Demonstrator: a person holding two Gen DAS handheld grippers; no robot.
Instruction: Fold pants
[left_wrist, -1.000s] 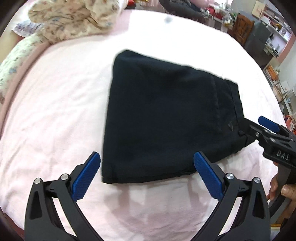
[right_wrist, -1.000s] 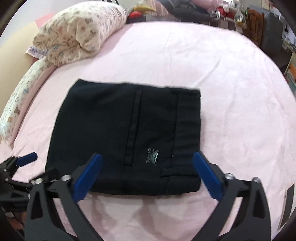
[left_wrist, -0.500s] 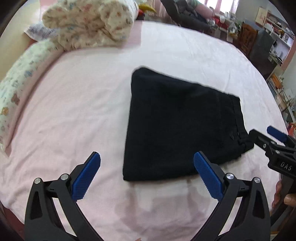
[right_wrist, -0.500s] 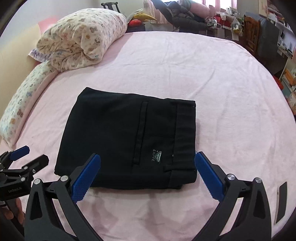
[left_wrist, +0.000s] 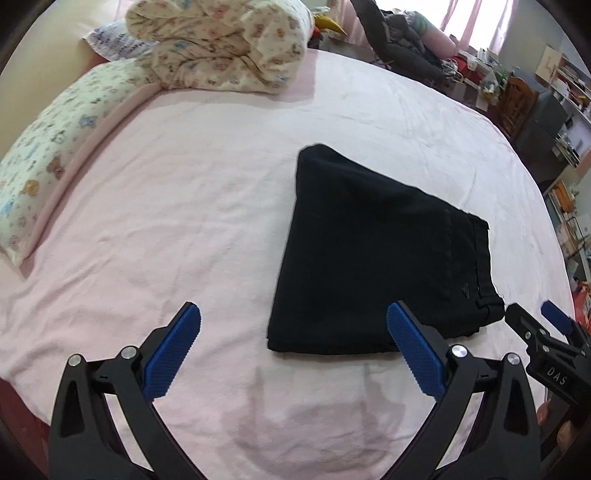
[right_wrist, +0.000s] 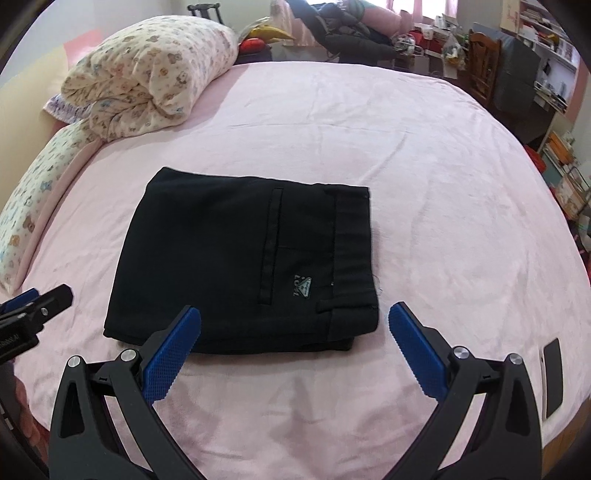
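Observation:
Black pants (right_wrist: 243, 258) lie folded into a flat rectangle on the pink bed (right_wrist: 424, 166), waistband to the right, a small logo near the back pocket. In the left wrist view the pants (left_wrist: 373, 258) sit right of centre. My left gripper (left_wrist: 293, 350) hovers open above the near bed edge, left of the pants' near corner, holding nothing. My right gripper (right_wrist: 293, 349) is open and empty, just short of the pants' near edge. Each gripper shows at the other view's edge: the right gripper (left_wrist: 535, 325), the left gripper (right_wrist: 37, 299).
A rolled floral quilt (right_wrist: 147, 85) and a floral pillow (right_wrist: 33, 206) lie along the far-left of the bed. A dark phone (right_wrist: 552, 376) rests near the bed's right front edge. Chairs, shelves and clutter (right_wrist: 498, 55) stand beyond the bed.
Both grippers have pulled back and up from the folded pants, which now look smaller and lie untouched. The left view has swung left, showing more bed.

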